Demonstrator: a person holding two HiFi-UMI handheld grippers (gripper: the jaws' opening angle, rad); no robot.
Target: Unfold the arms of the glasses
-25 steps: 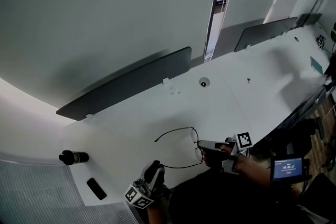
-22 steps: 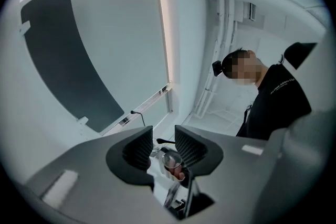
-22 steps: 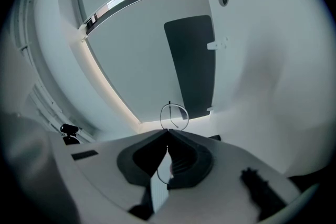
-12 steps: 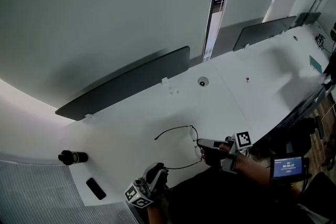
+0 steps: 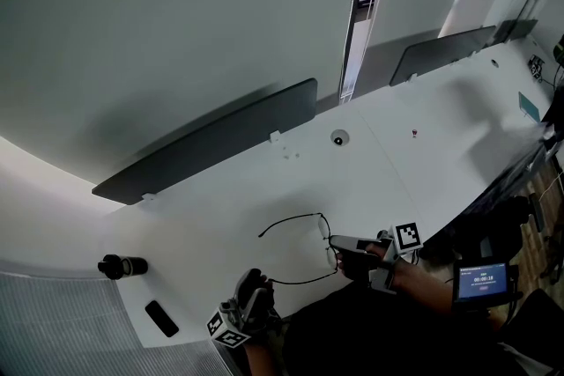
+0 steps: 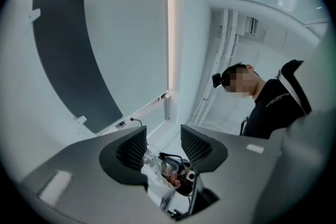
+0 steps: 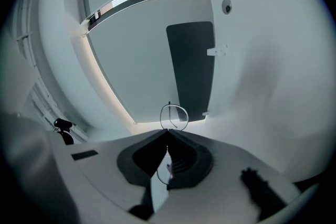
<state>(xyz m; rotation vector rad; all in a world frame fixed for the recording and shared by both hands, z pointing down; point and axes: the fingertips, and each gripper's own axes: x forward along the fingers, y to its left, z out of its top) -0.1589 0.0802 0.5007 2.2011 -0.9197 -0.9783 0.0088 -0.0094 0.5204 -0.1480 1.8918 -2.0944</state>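
Now the left hand-held gripper (image 5: 249, 293), at 7 o'clock of the glasses (image 5: 300, 217), is opening its empty jaws and has let go of the near arm, while the right hand-held gripper (image 5: 342, 244) pinches the frame at the counter's (image 5: 397, 154) 6 o'clock edge, so both arms look unfolded.

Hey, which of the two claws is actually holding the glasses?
The right claw, pinched shut on the glasses at the frame front; the left claw is opening, its pads touching nothing.

White worktop (image 5: 414, 163); beyond the right gripper (image 5: 335, 244) two dark panels (image 5: 211, 145) edge it, a pale wall (image 5: 176, 13) behind, perhaps windowed.
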